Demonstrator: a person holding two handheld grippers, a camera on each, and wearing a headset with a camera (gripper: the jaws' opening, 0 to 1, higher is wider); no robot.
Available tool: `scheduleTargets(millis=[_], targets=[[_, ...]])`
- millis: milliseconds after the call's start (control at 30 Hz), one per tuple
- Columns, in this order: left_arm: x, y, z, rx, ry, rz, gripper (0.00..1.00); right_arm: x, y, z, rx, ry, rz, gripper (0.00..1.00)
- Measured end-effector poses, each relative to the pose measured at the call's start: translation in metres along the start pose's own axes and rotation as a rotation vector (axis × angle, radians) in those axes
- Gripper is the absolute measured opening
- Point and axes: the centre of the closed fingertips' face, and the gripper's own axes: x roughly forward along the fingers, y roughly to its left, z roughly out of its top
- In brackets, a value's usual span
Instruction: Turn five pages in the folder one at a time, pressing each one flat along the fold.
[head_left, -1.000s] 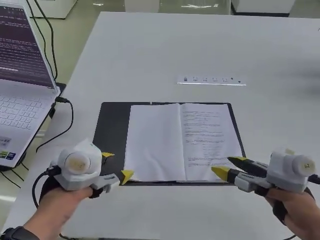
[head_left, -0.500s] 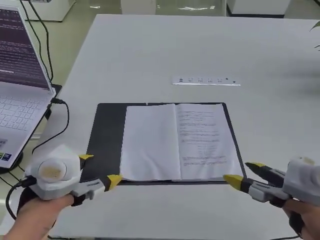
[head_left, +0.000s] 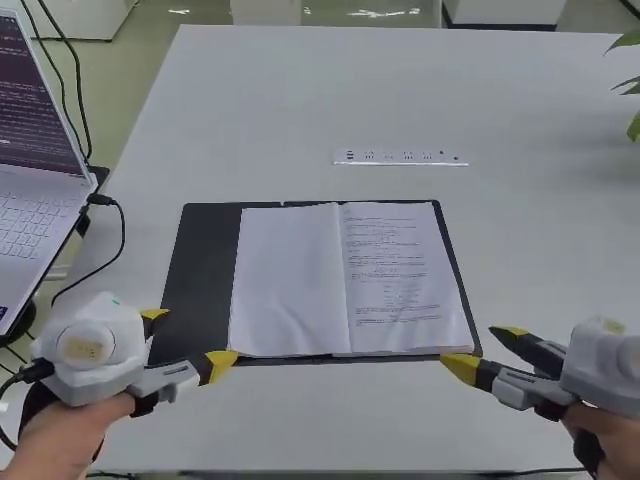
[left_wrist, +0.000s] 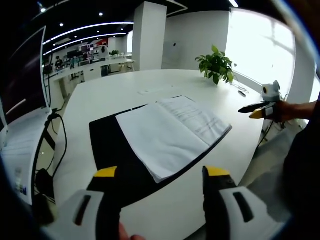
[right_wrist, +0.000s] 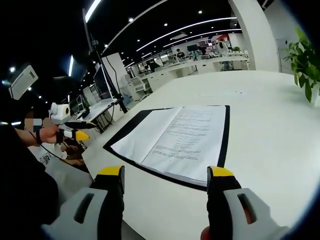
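One folder; two hand-held grippers; one laptop; one power strip.

Laptop is cut off by the left edge of the head view, and its screen text is unreadable. Plant is clipped at the upper right edge. Print on the right page of the folder is too small to read. Power strip sockets are too small to tell apart. Right hand is cut by the lower right corner, left hand by the bottom edge. Cable runs off the lower left. Sheets under the top pages are hidden, count unclear.
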Motion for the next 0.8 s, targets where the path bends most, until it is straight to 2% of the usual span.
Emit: scheduleTargets(millis=[233,500,600,800], targets=[[0.001,-0.003,-0.001,0.017,0.012,-0.007,0.66,-0.004,-0.001,-0.003,0.011,0.001,0.001,0.66],[0.009,-0.013,0.002,0.045,0.027,-0.027,0.66,-0.007,0.000,-0.005,0.027,-0.008,0.000,0.65],[0.017,-0.021,0.006,0.055,0.032,-0.044,0.66,-0.009,-0.002,-0.005,0.030,-0.008,-0.004,0.65],[0.037,-0.047,0.016,0.097,0.047,-0.111,0.66,-0.014,-0.006,0.000,0.046,-0.033,-0.020,0.65]])
